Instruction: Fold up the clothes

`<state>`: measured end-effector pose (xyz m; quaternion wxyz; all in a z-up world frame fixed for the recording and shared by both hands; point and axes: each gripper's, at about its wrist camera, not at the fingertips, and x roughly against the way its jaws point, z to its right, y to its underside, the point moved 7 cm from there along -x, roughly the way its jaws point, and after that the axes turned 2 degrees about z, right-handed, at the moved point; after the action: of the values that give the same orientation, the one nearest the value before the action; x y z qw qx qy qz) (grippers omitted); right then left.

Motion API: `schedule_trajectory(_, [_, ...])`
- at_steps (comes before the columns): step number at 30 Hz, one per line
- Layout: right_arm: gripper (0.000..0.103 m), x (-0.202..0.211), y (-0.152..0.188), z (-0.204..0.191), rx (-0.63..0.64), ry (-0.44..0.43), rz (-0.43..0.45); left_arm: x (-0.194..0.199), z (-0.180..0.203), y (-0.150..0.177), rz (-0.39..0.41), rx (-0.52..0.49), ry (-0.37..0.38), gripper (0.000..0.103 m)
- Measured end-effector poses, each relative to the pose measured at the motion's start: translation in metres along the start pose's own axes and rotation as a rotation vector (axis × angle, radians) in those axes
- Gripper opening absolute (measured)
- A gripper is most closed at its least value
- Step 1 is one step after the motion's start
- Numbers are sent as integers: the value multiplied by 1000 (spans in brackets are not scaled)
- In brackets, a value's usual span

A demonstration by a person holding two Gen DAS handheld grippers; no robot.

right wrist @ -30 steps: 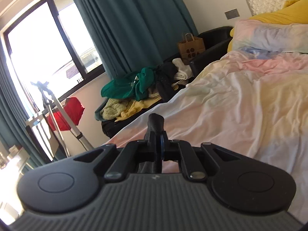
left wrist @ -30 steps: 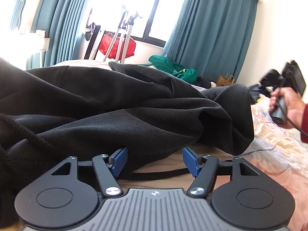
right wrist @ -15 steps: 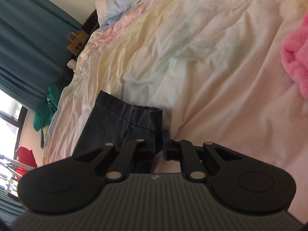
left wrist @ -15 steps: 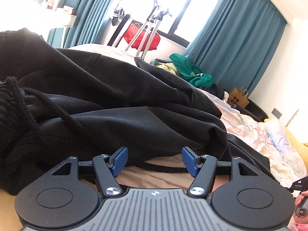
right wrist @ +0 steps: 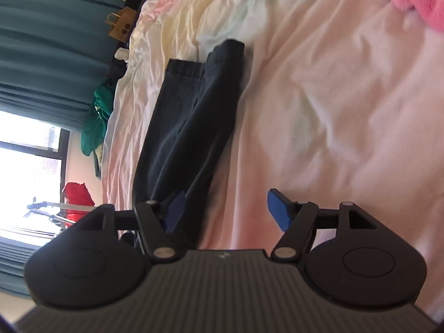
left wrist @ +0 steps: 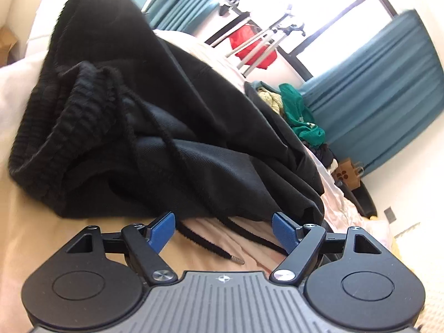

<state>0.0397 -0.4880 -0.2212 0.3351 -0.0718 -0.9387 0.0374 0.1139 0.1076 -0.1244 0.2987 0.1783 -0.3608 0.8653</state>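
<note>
the black trousers (left wrist: 172, 127) lie in a loose heap on the bed sheet (left wrist: 91, 230), right ahead of the left claw (left wrist: 223, 231), waistband bunched up on its left and the drawstring (left wrist: 211, 245) trailing between its widening, empty jaws. the right claw (right wrist: 227, 211) is letting go too, nothing between its jaws, the trouser legs (right wrist: 191, 116) stretched out ahead of its left pad. i'd say hardly any folding is done; the waist end needs flattening first.

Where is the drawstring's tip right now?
Left wrist view: the drawstring tip lies on the bedsheet, just ahead of the left tool, below the black trousers.
</note>
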Motion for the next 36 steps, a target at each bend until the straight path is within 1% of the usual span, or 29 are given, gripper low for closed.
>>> schedule_trajectory(2, [68, -10, 5, -1, -31, -30, -57, 1, -17, 3, -43, 109, 6, 79])
schedule_trajectory(4, [69, -15, 4, -1, -60, -43, -46, -2, -30, 3, -62, 209, 10, 79])
schedule_trajectory(6, [69, -21, 2, -5, -72, -75, -30, -5, -37, 0, -46, 276, 5, 80])
schedule_trajectory(9, [69, -32, -2, -12, -50, -91, -9, -11, -43, -4, -15, 309, -3, 82])
schedule_trajectory(11, [69, -42, -8, -17, -27, -91, -1, -16, -49, -4, -22, 342, -3, 82])
schedule_trajectory(13, [68, -43, -20, -20, -40, -115, 37, -16, -56, -3, -17, 404, 2, 81])
schedule_trajectory(16, [69, -38, -38, -24, -9, -141, 118, -10, -64, -5, 15, 494, 25, 81])
schedule_trajectory(18, [68, -42, -42, -21, -6, -136, 101, -6, -67, -6, 38, 533, 29, 81])
schedule_trajectory(20, [66, -48, -39, -13, -25, -119, 51, -6, -68, -5, 49, 554, 24, 81])
schedule_trajectory(21, [66, -49, -38, -11, -37, -122, 48, -7, -68, -4, 50, 558, 17, 81])
schedule_trajectory(24, [67, -50, -35, -17, -8, -135, 49, -10, -67, -2, 49, 567, 9, 81])
schedule_trajectory(26, [67, -54, -32, -24, 43, -138, 47, -12, -65, -2, 48, 572, 15, 81])
schedule_trajectory(27, [64, -54, -32, -26, 63, -139, 58, -12, -65, -3, 49, 573, 20, 81])
schedule_trajectory(28, [49, -55, -34, -29, 88, -132, 76, -12, -65, -3, 52, 580, 25, 80])
schedule_trajectory(29, [40, -55, -36, -29, 108, -113, 95, -12, -66, -3, 55, 596, 29, 79])
schedule_trajectory(30, [27, -56, -38, -30, 128, -94, 114, -11, -66, -2, 59, 614, 34, 78])
schedule_trajectory(31, [19, -57, -39, -29, 123, -91, 120, -10, -67, -2, 62, 630, 39, 77])
schedule_trajectory(33, [14, -57, -41, -29, 117, -96, 132, -7, -68, -1, 70, 670, 51, 74])
schedule_trajectory(35, [11, -55, -42, -31, 129, -96, 152, -3, -69, 3, 73, 698, 54, 65])
schedule_trajectory(36, [10, -52, -43, -35, 144, -108, 168, -1, -69, 5, 74, 711, 55, 63])
